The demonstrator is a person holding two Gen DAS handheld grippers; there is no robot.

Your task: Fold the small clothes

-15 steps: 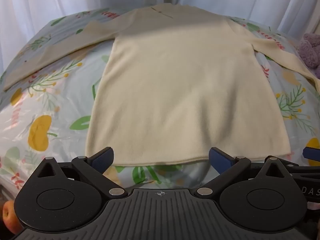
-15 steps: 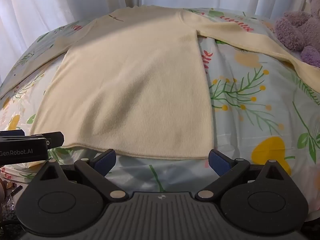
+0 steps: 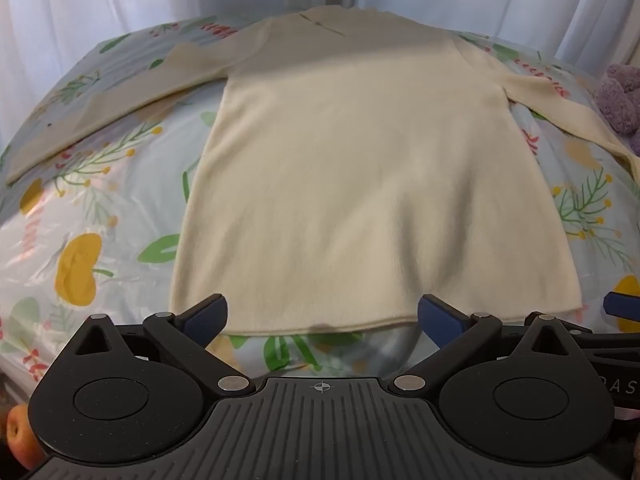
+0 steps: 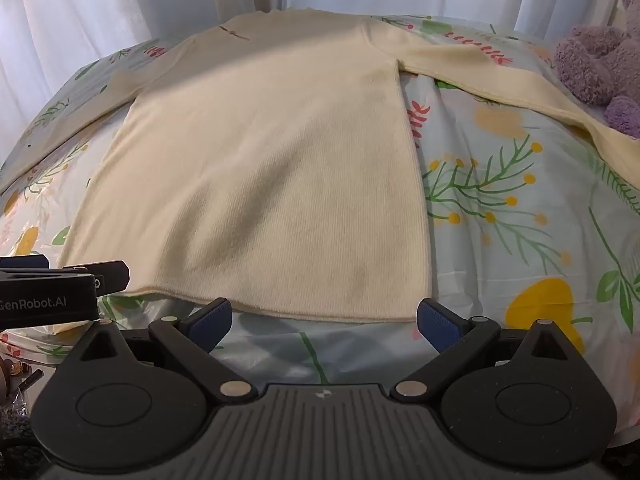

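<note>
A cream long-sleeved knit sweater [image 3: 360,184] lies flat on a floral bedsheet [image 3: 80,208], hem toward me, both sleeves spread out to the sides. My left gripper [image 3: 322,316] hovers just in front of the hem, open wide, with nothing between its blue pads. In the right wrist view the same sweater [image 4: 272,168] fills the left and middle. My right gripper [image 4: 324,318] stands open at the hem's right corner, empty. The left gripper's body [image 4: 52,292] shows at the left edge of that view.
A purple plush toy [image 4: 600,64] sits at the far right, touching the right sleeve [image 4: 500,80]. White curtains [image 3: 120,0] hang behind the bed. An orange fruit [image 3: 20,436] lies below the bed's near left edge.
Both views sit very slightly closer over the hem; otherwise nothing has visibly changed and both grippers stay open.
</note>
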